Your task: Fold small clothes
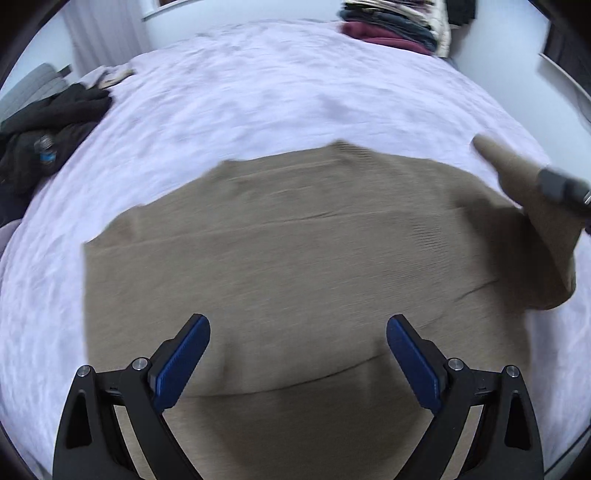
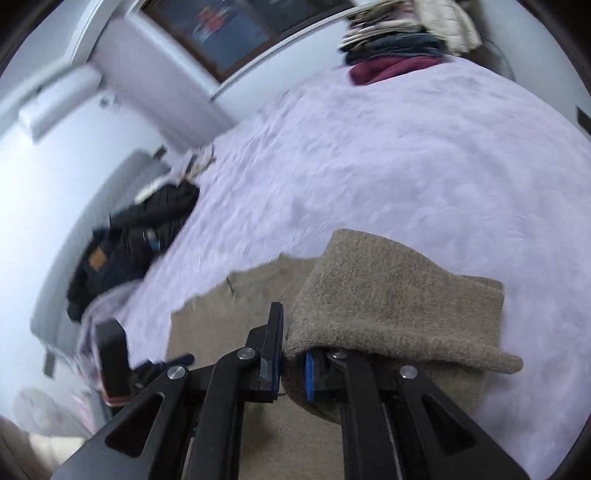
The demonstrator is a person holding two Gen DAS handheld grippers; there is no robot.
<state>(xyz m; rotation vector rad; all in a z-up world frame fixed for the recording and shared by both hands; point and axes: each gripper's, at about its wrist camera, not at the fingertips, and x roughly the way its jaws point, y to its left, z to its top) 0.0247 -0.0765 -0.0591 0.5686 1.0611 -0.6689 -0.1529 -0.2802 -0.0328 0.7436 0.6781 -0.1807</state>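
The tan sweater point(image 1: 295, 251) lies spread on the bed point(image 1: 258, 92) with folding barely begun, judging by its flat body: the right tool point(image 2: 291, 354) is clamped on the sleeve point(image 2: 399, 295), lifted at the right, while the left tool point(image 1: 298, 362) hovers wide apart and empty over the near hem.

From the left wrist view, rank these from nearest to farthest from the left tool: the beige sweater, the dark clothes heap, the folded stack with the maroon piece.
Nearest first from the left tool:
1. Beige sweater, spread directly beneath and ahead.
2. Dark clothes heap, at the bed's left edge.
3. Folded stack, at the far end, right of centre.
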